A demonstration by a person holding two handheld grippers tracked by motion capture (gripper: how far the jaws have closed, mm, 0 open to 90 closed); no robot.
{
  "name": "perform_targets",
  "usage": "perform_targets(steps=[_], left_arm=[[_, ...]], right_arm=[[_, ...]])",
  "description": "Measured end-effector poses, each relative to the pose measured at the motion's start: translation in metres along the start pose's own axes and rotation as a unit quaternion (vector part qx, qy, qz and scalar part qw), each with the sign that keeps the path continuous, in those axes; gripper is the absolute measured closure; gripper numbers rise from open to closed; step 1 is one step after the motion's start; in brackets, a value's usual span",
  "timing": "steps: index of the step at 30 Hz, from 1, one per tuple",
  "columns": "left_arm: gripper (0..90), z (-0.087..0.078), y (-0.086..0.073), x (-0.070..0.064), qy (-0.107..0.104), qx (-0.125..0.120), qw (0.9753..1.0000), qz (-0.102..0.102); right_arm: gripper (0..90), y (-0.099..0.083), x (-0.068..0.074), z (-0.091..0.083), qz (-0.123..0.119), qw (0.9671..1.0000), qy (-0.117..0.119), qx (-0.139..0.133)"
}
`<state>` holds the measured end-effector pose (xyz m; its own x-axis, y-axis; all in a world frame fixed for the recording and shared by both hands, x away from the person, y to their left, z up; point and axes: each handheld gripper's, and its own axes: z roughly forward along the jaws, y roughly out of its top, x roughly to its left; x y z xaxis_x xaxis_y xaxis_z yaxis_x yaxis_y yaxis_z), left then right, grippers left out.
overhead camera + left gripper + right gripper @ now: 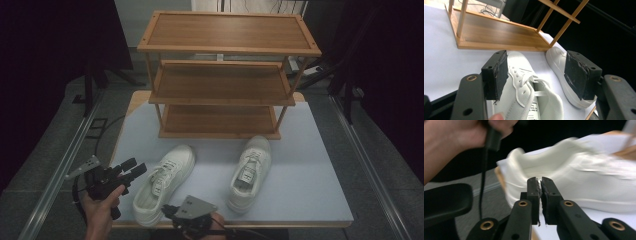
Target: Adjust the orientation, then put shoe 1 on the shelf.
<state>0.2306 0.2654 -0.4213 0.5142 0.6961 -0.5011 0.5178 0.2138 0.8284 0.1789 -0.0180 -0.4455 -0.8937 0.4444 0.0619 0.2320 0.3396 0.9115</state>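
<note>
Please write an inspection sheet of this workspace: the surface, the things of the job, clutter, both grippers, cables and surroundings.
Surface: pale table top with a wooden edge, bare apart from the items below.
Job's things: three-tier wooden rack at the back, all shelves bare; left white shoe and right white shoe in front of it, toes toward the rack, apart.
Clutter: nothing seen.
Grippers: left gripper open, aimed at the left white shoe; right gripper shut, empty, near that shoe's heel.
Cables: black cable hangs from the hand; more behind the rack.
Surroundings: grey floor, dark curtains.
</note>
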Motion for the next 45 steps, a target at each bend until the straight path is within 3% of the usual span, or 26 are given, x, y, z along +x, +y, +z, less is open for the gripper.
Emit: perform_targets(steps=[5, 6, 8, 14, 20, 25, 30, 34, 38, 41, 43, 45], left_arm=[[34.2, 0.005, -0.002, -0.002, -0.003, 0.012, 0.9999, 0.005], [34.2, 0.006, -0.003, -0.003, -0.003, 0.013, 0.9999, 0.007], [33.3, 0.009, -0.005, -0.002, -0.005, 0.025, 0.9996, 0.009], [32.3, 0.018, -0.012, 0.000, -0.006, 0.046, 0.9988, 0.014], [33.0, 0.024, -0.015, 0.000, -0.011, 0.061, 0.9975, 0.033], [34.4, 0.029, -0.019, 0.001, 0.001, 0.066, 0.9965, 0.050], [36.8, 0.038, -0.022, 0.002, 0.015, 0.083, 0.9937, 0.074], [39.8, 0.039, -0.024, 0.007, 0.024, 0.085, 0.9934, 0.073], [41.8, 0.044, -0.030, 0.013, 0.035, 0.104, 0.9904, 0.084], [45.4, 0.048, -0.033, 0.017, 0.038, 0.108, 0.9898, 0.084], [46.3, 0.049, -0.033, 0.019, 0.034, 0.111, 0.9900, 0.080], [54.6, 0.049, -0.033, 0.020, 0.026, 0.104, 0.9915, 0.074]], right_arm=[[76.5, -0.006, -0.030, -0.055, 0.014, 0.9984, -0.044, -0.033], [76.5, -0.006, -0.030, -0.055, 0.014, 0.9984, -0.044, -0.033], [65.9, -0.015, -0.045, -0.082, 0.029, 0.9960, -0.066, -0.052], [57.0, -0.022, -0.062, -0.111, 0.046, 0.9924, -0.087, -0.074], [56.5, -0.027, -0.064, -0.113, 0.043, 0.9927, -0.090, -0.067], [55.1, -0.032, -0.063, -0.112, 0.048, 0.9930, -0.092, -0.055], [54.8, -0.035, -0.063, -0.109, 0.052, 0.9931, -0.092, -0.050], [54.7, -0.036, -0.063, -0.108, 0.053, 0.9933, -0.093, -0.046], [54.5, -0.037, -0.062, -0.108, 0.052, 0.9932, -0.094, -0.044], [54.4, -0.038, -0.061, -0.107, 0.054, 0.9931, -0.094, -0.045], [54.4, -0.038, -0.062, -0.107, 0.055, 0.9932, -0.093, -0.044], [54.2, -0.039, -0.061, -0.106, 0.054, 0.9934, -0.093, -0.042]])
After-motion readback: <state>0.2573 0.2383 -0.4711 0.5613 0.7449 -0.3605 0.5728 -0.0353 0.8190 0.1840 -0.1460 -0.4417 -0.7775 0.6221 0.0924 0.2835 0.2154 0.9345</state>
